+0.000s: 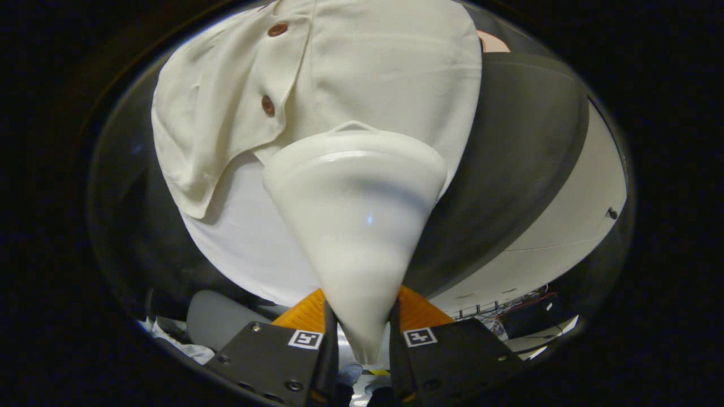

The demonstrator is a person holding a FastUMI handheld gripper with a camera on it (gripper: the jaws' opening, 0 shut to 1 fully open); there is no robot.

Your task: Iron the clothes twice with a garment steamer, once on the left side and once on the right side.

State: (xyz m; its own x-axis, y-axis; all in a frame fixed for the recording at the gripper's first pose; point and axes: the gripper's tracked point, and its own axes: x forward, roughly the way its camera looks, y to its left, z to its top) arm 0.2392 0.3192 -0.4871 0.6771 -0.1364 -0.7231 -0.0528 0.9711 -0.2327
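A white cone-shaped garment steamer (pixel 356 226) rises from between my fingers, its narrow handle pinched by both. My gripper (pixel 362 333) is shut on it. The steamer's wide head faces a cream shirt (pixel 339 73) with brown buttons (pixel 268 105), hanging just beyond it. The head sits over the lower middle of the shirt, right of the button placket. The shirt's left hem folds back over a white layer (pixel 243 243) beneath. Whether the head touches the cloth I cannot tell.
Right of the shirt runs a dark grey band (pixel 520 158), then a pale wall panel (pixel 577 209). Below lie a grey rounded object (pixel 215 316), crumpled white material (pixel 169 333), and dark gear with cables (pixel 526 316).
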